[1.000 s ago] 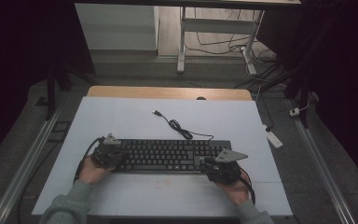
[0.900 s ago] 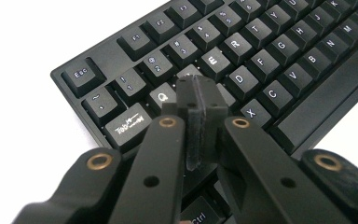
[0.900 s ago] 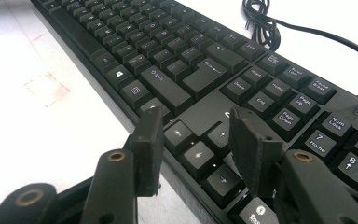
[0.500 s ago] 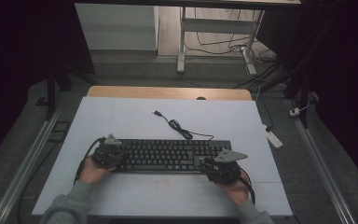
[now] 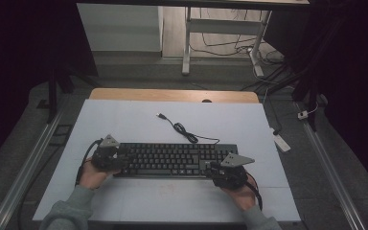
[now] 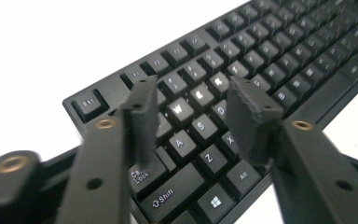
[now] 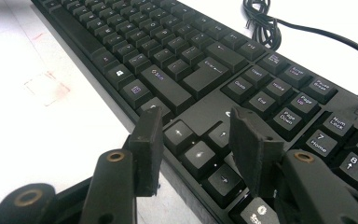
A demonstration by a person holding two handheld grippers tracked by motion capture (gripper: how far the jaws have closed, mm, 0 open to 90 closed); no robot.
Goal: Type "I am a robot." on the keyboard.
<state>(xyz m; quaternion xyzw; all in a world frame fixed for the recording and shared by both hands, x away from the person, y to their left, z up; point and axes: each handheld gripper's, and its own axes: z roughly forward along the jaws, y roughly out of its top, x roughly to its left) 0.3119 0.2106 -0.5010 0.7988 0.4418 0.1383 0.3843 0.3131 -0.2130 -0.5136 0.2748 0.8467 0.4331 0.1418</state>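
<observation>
A black keyboard [image 5: 172, 158] lies across the white table top, and its cable [image 5: 182, 128] curls away toward the back. My left gripper [image 5: 124, 157] sits at the keyboard's left end. In the left gripper view the left gripper [image 6: 191, 100] hovers over the W, S and A keys [image 6: 200, 123]; its jaws have just been opening and nothing is between them. My right gripper [image 5: 213, 168] is at the keyboard's right end. In the right gripper view it [image 7: 198, 128] stands open above the arrow keys [image 7: 200, 154] of the keyboard [image 7: 168, 56], gripping nothing.
The white table top [image 5: 124, 120] has a wooden strip [image 5: 172, 95] along its back edge. A small white box [image 5: 281, 142] lies off the right side, near a metal rail [image 5: 330, 182]. A faint red square mark [image 7: 46, 88] is in front of the keyboard.
</observation>
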